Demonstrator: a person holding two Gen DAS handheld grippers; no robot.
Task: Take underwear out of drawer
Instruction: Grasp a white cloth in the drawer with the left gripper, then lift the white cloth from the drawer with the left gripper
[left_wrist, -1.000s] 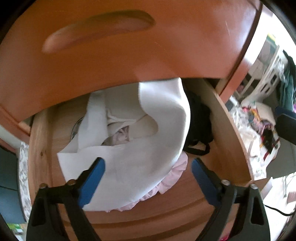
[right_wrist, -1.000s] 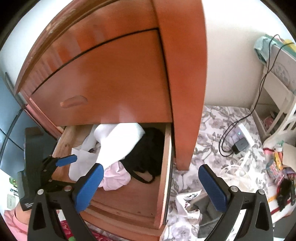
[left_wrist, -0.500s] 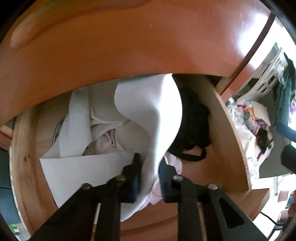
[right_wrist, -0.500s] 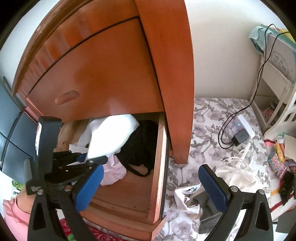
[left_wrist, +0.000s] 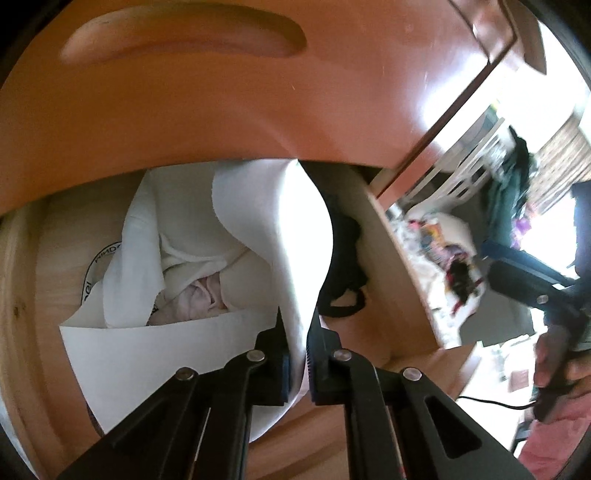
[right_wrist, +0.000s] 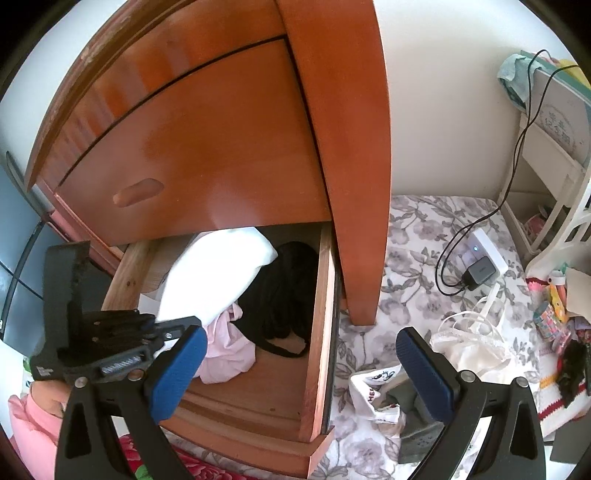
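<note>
The left gripper pinches a white folded cloth; at three o'clock, the black garment is half hidden. The right gripper gapes wide, empty.

The open drawer is roofed at the back by the closed drawer front above, leaving only its front half reachable from above. White cloth, a black garment and a pink garment fill the back and middle. Bare wood lies free at the front right. The left gripper blocks the left side.
</note>
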